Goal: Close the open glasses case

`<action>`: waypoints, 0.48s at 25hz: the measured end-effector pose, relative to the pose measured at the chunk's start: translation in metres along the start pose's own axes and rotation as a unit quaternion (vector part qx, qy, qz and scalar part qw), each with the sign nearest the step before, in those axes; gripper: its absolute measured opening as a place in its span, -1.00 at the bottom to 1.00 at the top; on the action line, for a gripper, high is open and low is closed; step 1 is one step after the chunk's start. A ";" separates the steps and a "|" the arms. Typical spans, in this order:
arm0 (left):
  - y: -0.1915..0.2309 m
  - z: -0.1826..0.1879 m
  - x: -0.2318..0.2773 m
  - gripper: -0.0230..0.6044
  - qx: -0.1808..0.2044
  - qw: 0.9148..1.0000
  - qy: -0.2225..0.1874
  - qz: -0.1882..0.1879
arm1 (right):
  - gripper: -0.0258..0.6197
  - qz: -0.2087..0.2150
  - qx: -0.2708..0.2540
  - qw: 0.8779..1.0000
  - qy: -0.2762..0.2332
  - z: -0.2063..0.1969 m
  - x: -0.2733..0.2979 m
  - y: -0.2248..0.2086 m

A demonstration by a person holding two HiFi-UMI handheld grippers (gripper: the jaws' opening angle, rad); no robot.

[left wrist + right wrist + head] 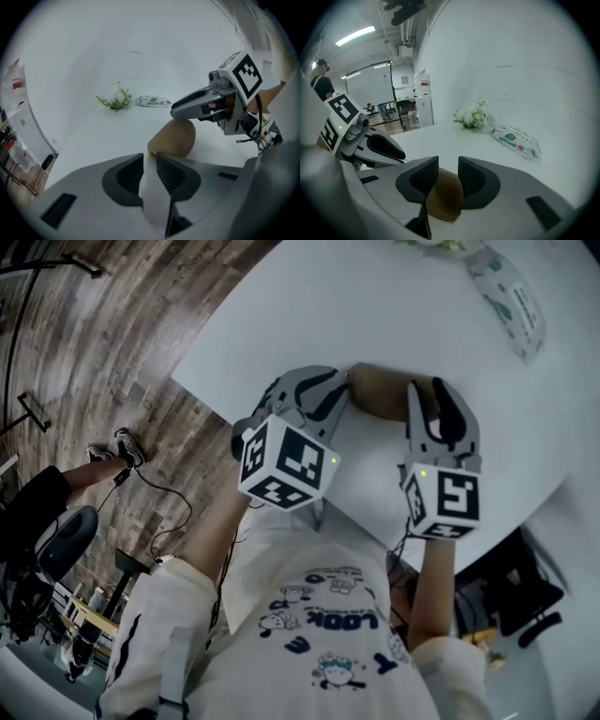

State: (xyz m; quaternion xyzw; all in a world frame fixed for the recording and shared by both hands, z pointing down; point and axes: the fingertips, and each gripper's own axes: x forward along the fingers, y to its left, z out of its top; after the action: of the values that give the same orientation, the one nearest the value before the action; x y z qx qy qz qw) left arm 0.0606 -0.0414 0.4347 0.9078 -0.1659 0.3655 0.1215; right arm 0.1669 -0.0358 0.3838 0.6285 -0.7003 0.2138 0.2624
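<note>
Glasses case (380, 390) lies on the desk (450, 324) near its edge, long axis running from one tongs to the other; right tongs (448, 161), slightly parted, hover over one end, nearer than the left tongs (150, 157), parted and empty

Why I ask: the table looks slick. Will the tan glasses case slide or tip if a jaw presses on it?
It may well slide: the glasses case lies on a smooth white table. Its low, rounded shell looks stiff and unlikely to tip. As a hollow shell it is probably light, so bracing both ends seems safer.
</note>
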 end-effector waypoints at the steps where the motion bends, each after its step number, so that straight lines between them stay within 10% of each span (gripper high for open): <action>1: 0.000 -0.001 0.002 -0.71 0.008 1.000 0.005 -0.003 | -0.57 0.007 -0.004 1.000 0.003 -0.001 0.002 0.001; 12: 0.001 0.001 0.009 -0.71 0.069 0.995 0.040 -0.052 | -0.57 0.059 -0.053 0.997 0.021 0.001 0.013 0.007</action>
State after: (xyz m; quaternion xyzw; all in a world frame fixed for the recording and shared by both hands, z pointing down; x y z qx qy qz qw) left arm 0.0672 -0.0450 0.4403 0.9061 -0.0876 0.4053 0.0841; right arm 0.1593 -0.0458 0.3920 0.5667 -0.7408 0.2047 0.2968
